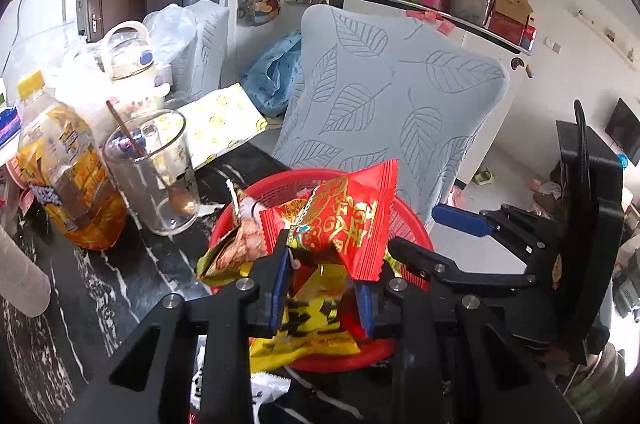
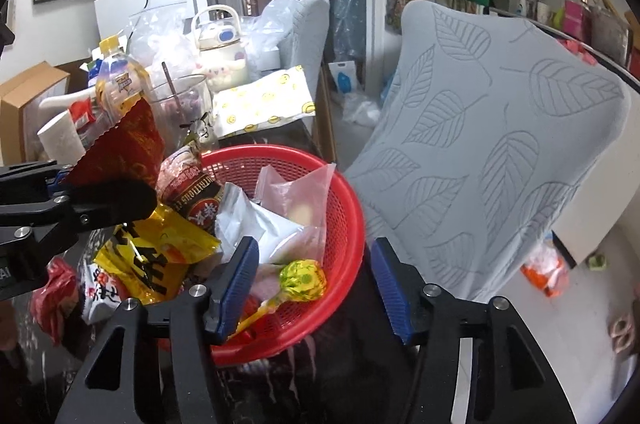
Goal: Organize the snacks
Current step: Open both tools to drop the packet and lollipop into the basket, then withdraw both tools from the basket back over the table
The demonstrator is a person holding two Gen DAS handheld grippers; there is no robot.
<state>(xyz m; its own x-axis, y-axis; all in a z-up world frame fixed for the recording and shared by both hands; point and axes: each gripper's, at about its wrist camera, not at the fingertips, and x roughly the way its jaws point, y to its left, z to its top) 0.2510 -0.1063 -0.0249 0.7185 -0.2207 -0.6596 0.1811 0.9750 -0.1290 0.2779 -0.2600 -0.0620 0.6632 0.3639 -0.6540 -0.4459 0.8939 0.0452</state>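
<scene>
Left claw (image 1: 324,280): pinching red packet (image 1: 344,220), hovering above basket (image 2: 344,192).
Right claw (image 2: 316,288): gaping, empty, lollipop (image 2: 302,280) lying just inside left finger.
Risk: dropping packet beyond basket rim; overfilling, spilling snacks.

A black marbled table (image 1: 100,288) is carrying a red basket (image 2: 344,192); a glass (image 1: 156,176) and a tea bottle (image 1: 64,176) are standing beside it.

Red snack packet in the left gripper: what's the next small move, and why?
Probably open the left gripper and let the red snack packet drop: it hangs pinched right over the red basket, and the right gripper stands open with nothing held.
</scene>
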